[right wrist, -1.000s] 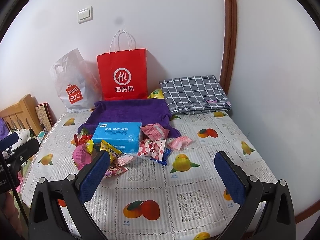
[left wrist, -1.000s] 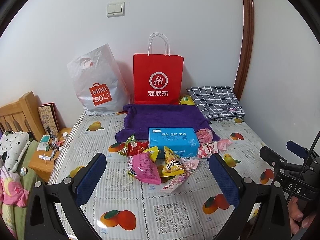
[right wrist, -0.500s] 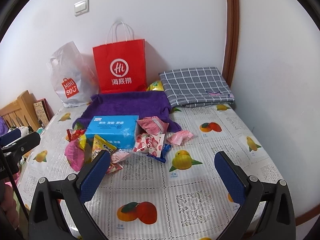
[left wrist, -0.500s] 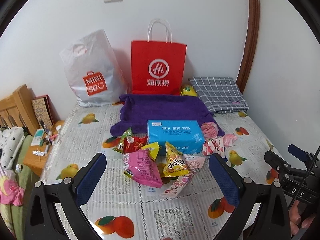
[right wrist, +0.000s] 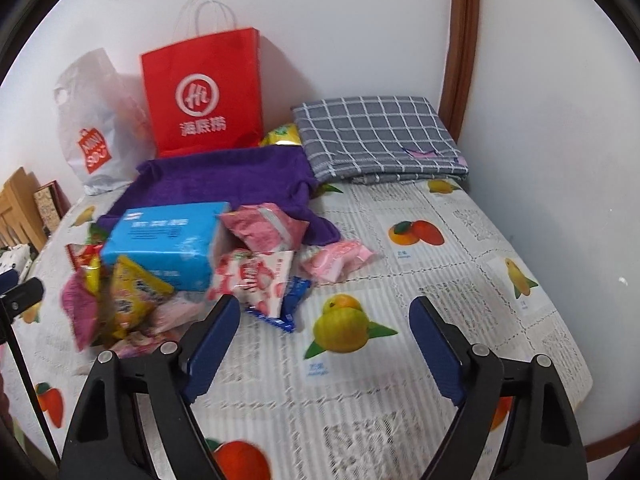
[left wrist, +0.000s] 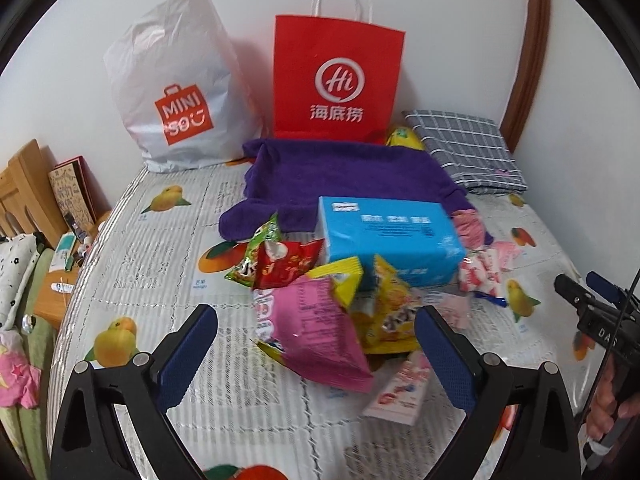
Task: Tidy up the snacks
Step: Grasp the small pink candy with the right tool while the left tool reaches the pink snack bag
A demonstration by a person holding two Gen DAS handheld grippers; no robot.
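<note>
2 grippers hover with jaws apart and empty: the left gripper (left wrist: 316, 350) just short of the pink bag (left wrist: 316, 332), the right gripper (right wrist: 324, 338) nearest the strawberry packet (right wrist: 256, 276). Ahead of both, the snacks (left wrist: 360, 300) lie heaped against the blue box (left wrist: 390, 240). Such pouches look light, puffy and slippery, likely crushable; a pinch on a flat sealed edge seems safest. Beyond stand the towel (left wrist: 340, 172) and red bag (left wrist: 336, 80).

Bright, even indoor light; soft wall shadows, fisheye-bent edges, slight motion blur.
</note>
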